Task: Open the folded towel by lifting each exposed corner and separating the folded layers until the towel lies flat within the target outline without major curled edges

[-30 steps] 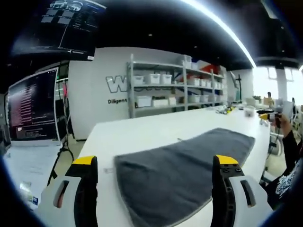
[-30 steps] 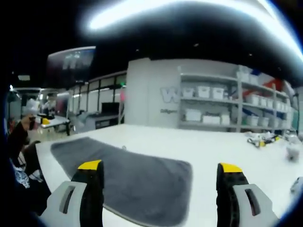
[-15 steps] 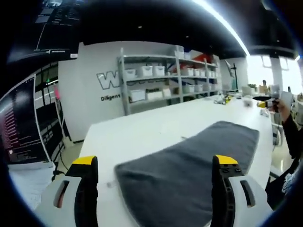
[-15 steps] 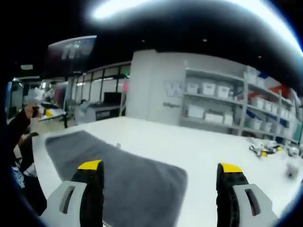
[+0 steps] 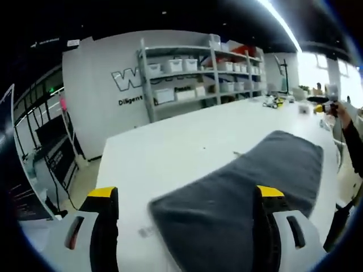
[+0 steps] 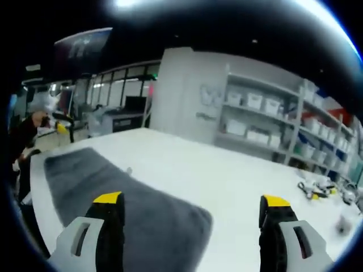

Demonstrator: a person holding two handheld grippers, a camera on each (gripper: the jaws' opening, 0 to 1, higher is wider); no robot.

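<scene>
A dark grey folded towel (image 5: pixel 249 187) lies along the near side of a long white table (image 5: pixel 170 153). In the left gripper view my left gripper (image 5: pixel 184 195) is open above the towel's left end, its yellow-tipped jaws standing wide apart. The same towel (image 6: pixel 108 198) shows in the right gripper view, where my right gripper (image 6: pixel 193 201) hovers open over its right end, the left jaw above cloth and the right jaw above bare table (image 6: pixel 227 175). Nothing is held between either pair of jaws.
Metal shelves with white bins (image 5: pixel 193 73) stand against the white back wall beyond the table, seen again as shelves (image 6: pixel 266 119) in the right gripper view. Small items (image 6: pixel 315 190) lie at the table's far right. A person's sleeve and hand (image 5: pixel 346 127) show at the right edge.
Both views have swung and tipped downward: the left view turned away from the monitor at the left, and each shows its end of the towel closer. The towel itself lies as before; both grippers stay open.
</scene>
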